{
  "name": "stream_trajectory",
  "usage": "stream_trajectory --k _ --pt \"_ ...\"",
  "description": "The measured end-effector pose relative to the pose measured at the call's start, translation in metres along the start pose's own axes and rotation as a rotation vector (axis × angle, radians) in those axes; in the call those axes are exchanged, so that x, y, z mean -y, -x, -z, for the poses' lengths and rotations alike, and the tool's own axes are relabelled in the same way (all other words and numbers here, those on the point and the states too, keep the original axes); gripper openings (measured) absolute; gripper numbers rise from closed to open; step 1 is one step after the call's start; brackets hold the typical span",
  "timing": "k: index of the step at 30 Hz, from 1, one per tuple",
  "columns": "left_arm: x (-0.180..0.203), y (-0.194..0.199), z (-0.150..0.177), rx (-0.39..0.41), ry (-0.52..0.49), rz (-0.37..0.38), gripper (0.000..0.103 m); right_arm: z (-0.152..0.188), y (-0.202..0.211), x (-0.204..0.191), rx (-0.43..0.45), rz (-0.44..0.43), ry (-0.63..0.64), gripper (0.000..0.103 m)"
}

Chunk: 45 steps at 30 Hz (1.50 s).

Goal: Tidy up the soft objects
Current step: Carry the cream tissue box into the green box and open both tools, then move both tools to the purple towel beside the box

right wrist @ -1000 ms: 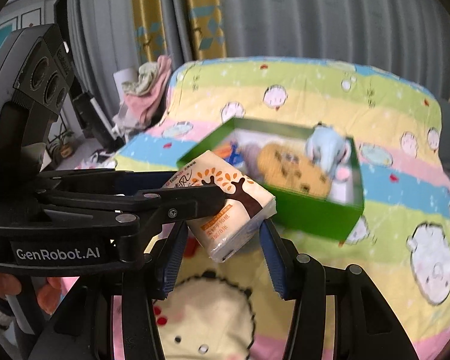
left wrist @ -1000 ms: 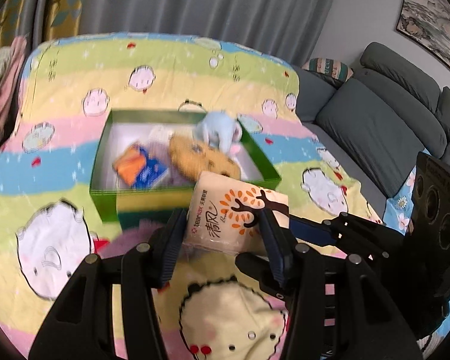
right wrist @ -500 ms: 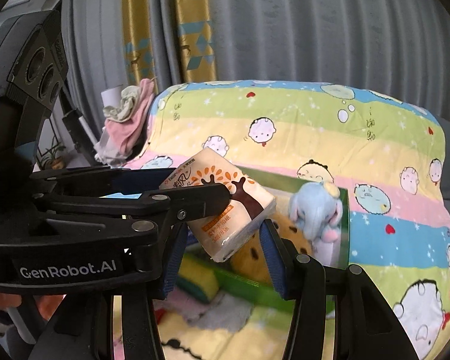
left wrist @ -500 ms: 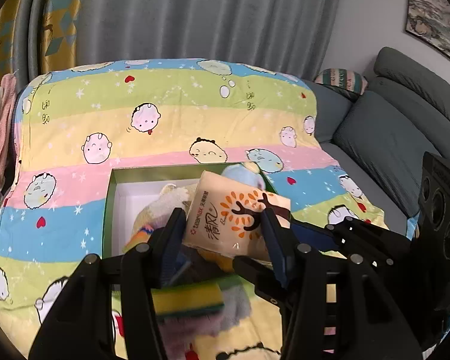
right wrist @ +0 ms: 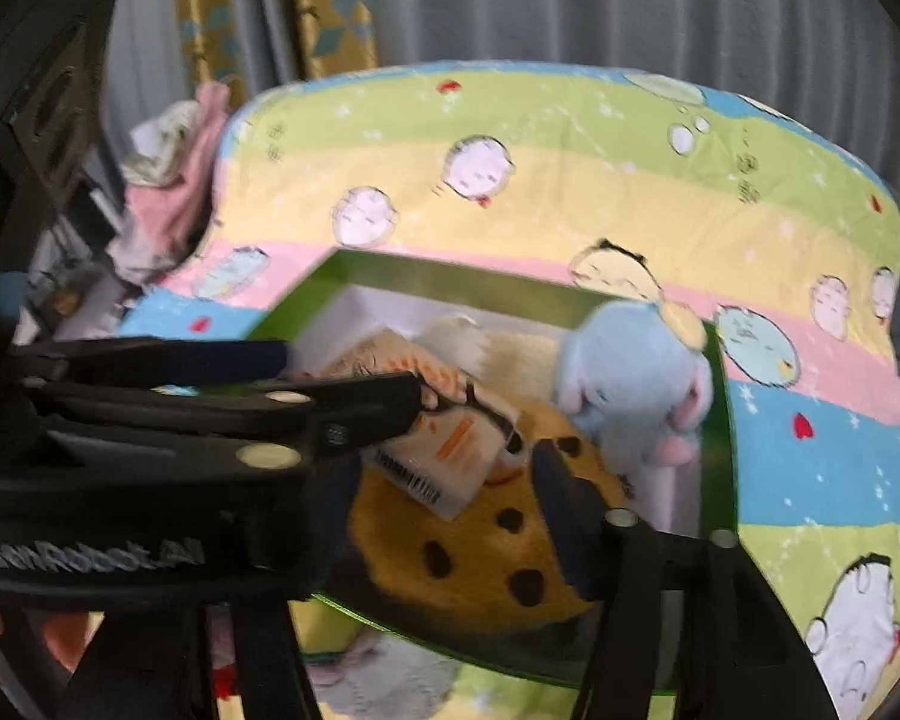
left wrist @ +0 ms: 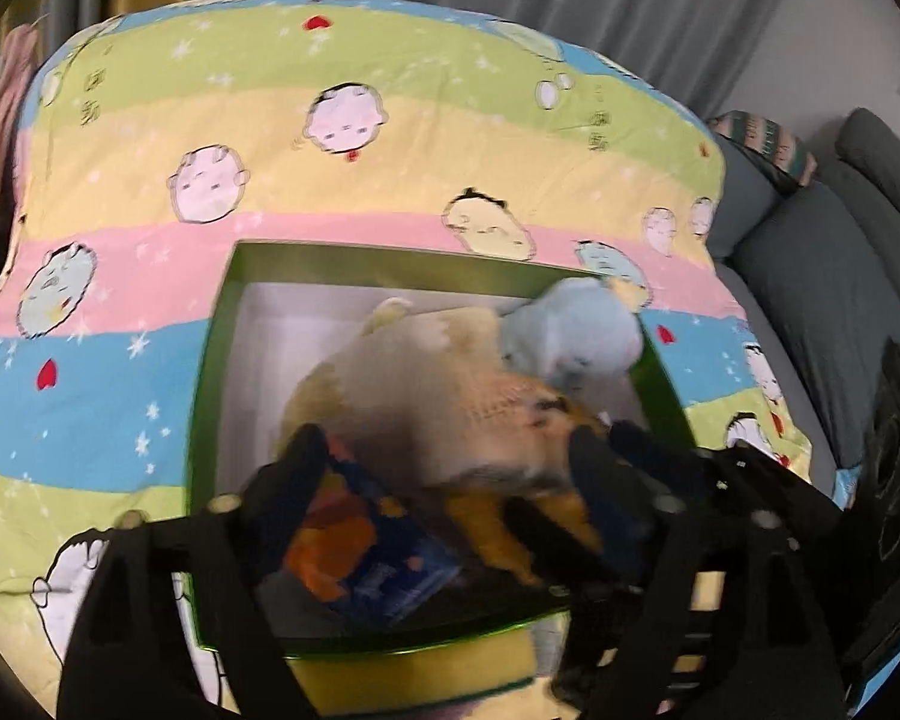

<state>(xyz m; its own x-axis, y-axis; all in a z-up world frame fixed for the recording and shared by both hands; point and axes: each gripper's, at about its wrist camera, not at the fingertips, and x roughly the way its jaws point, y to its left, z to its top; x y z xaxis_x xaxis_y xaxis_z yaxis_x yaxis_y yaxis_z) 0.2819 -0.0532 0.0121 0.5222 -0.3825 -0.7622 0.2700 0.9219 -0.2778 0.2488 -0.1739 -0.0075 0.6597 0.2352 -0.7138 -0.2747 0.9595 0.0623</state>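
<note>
- Left gripper point(left wrist: 444, 462) and right gripper point(right wrist: 450, 468): jaws just opened, released.
- Cream tissue pack point(right wrist: 450, 450) lies on brown spotted plush point(right wrist: 486, 546) inside green box point(right wrist: 450, 282), blue elephant plush point(right wrist: 630, 384) beside.

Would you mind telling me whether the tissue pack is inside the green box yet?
Inside: the tissue pack lies on the spotted plush within the green box walls.

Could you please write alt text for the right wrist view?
A tissue pack drops from between two opened tools into a green box, onto a spotted brown plush beside a blue elephant toy. The box sits on a striped cartoon blanket.
</note>
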Motion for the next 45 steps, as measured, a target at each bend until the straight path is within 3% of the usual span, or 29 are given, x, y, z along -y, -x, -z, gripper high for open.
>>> stream_trajectory --k 7,8,9,14,23,28,32,35,41,43,45 --pt "-0.026 0.028 0.007 0.037 0.045 -0.014 0.091 0.019 0.024 0.025 0.02 0.002 -0.076 0.066" --pt "-0.03 0.037 0.011 0.048 0.047 -0.019 0.093 0.023 0.03 0.026 0.026 0.001 -0.08 0.067" --pt "-0.032 0.041 0.014 0.053 0.047 -0.024 0.101 0.027 0.035 0.028 0.03 0.002 -0.084 0.067" --pt "-0.045 0.074 0.044 0.096 0.051 -0.09 0.102 0.05 0.059 0.023 0.039 -0.022 -0.1 0.069" --pt "-0.063 0.1 0.12 0.108 0.069 -0.008 0.102 0.091 0.072 -0.022 0.0 -0.068 -0.05 0.07" --pt "-0.053 0.085 0.15 0.106 -0.038 0.034 0.102 0.108 0.06 -0.038 -0.031 -0.035 -0.032 0.07" --pt "-0.04 0.076 0.148 0.1 -0.137 0.046 0.102 0.112 0.047 -0.039 -0.055 -0.005 -0.032 0.07" --pt "-0.04 0.068 0.148 0.107 -0.146 0.11 0.101 0.113 0.034 -0.039 -0.079 -0.011 -0.032 0.07" --pt "-0.046 0.043 0.147 0.065 -0.124 0.098 0.088 0.109 0.006 -0.041 -0.112 -0.009 -0.016 0.07" --pt "-0.047 0.039 0.145 0.071 -0.121 0.105 0.066 0.109 -0.002 -0.044 -0.13 -0.006 0.012 0.07" --pt "-0.049 0.034 0.144 0.06 -0.105 0.103 0.055 0.109 -0.003 -0.047 -0.128 0.003 0.036 0.07"
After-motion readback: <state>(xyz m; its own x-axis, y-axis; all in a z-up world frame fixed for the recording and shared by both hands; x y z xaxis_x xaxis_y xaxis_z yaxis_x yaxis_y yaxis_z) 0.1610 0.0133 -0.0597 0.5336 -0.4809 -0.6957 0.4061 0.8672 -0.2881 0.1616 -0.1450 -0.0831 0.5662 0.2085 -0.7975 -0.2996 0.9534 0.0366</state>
